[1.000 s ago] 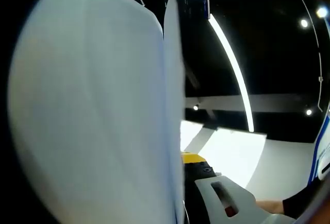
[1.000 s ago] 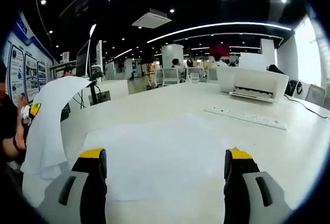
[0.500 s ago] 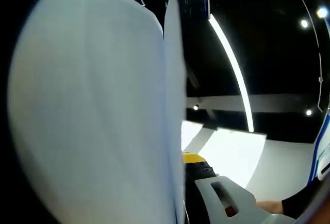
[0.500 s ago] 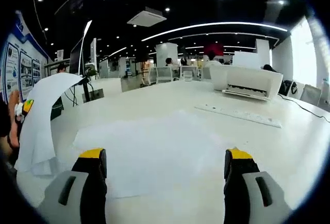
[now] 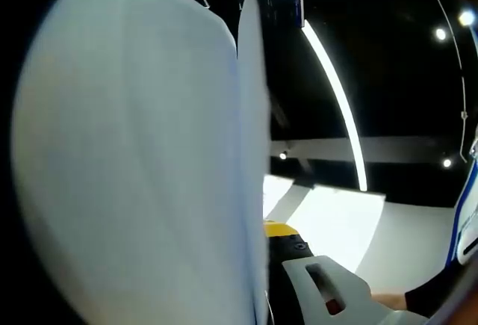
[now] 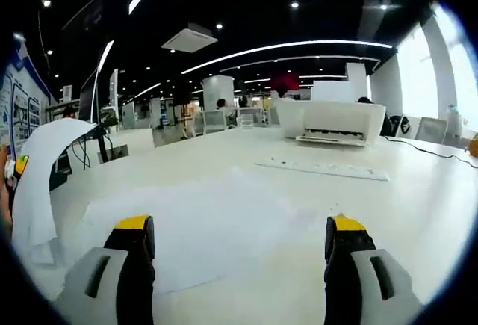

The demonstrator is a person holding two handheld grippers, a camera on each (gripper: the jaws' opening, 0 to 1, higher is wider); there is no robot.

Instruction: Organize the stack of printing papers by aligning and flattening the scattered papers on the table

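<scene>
A large white sheet [image 5: 142, 161] stands up close in the left gripper view and hides the left half of it. My left gripper [image 5: 263, 239] is shut on that paper; one yellow-tipped finger [image 5: 282, 229] shows beside the sheet's edge. In the right gripper view the same curved sheet [image 6: 37, 183] rises at the far left above the table. Loose white papers [image 6: 194, 220] lie flat and slightly spread on the white table [image 6: 403, 220], just ahead of my right gripper [image 6: 237, 228]. That gripper is open with nothing between its fingers, low over the table's near part.
A white printer [image 6: 332, 119] stands at the back of the table, with a white power strip [image 6: 321, 168] in front of it. Desks, chairs and people sit far behind. A hand and dark sleeve [image 5: 429, 295] show at the lower right of the left gripper view.
The right gripper view has swung to the right, so printer, flat papers and held sheet sit further left in the picture. The left gripper view is unchanged.
</scene>
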